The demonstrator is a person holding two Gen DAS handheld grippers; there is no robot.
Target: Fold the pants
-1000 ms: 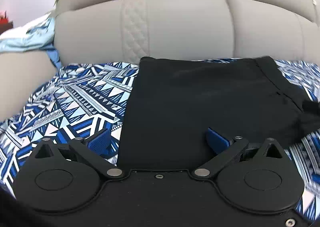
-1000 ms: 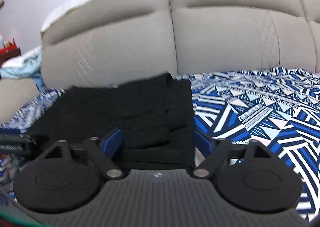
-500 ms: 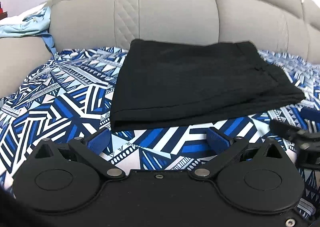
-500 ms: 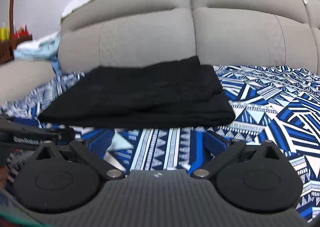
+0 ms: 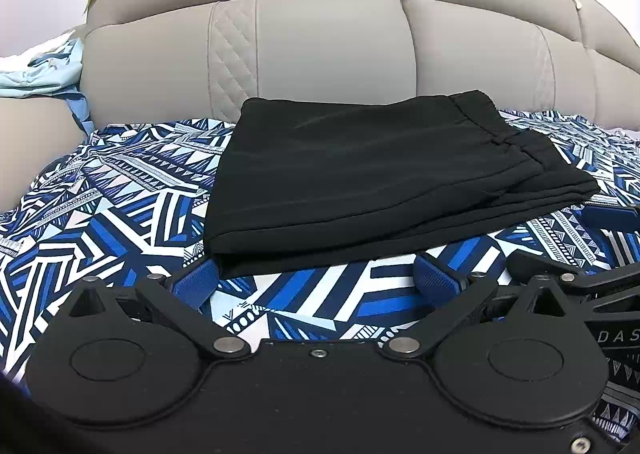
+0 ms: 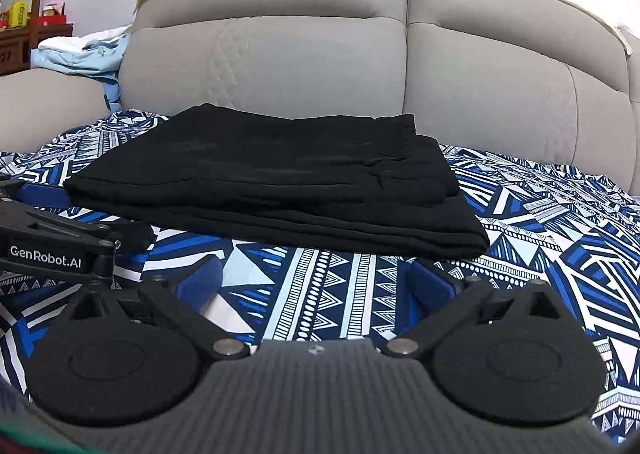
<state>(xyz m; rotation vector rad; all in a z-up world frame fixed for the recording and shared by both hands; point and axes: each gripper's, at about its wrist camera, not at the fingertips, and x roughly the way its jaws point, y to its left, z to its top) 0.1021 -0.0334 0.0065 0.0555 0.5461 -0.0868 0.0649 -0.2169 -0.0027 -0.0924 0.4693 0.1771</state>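
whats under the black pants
The folded pants lie on a blue patterned sheet that shows all around them. Whatever is directly beneath is covered.

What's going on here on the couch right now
A person with a handheld gripper in each hand is folding pants. The black pants lie folded in a neat stack on the blue patterned cover in front of the grey sofa back. The left gripper and right gripper are both open, holding nothing, just short of the stack's near edge. The fold looks finished.
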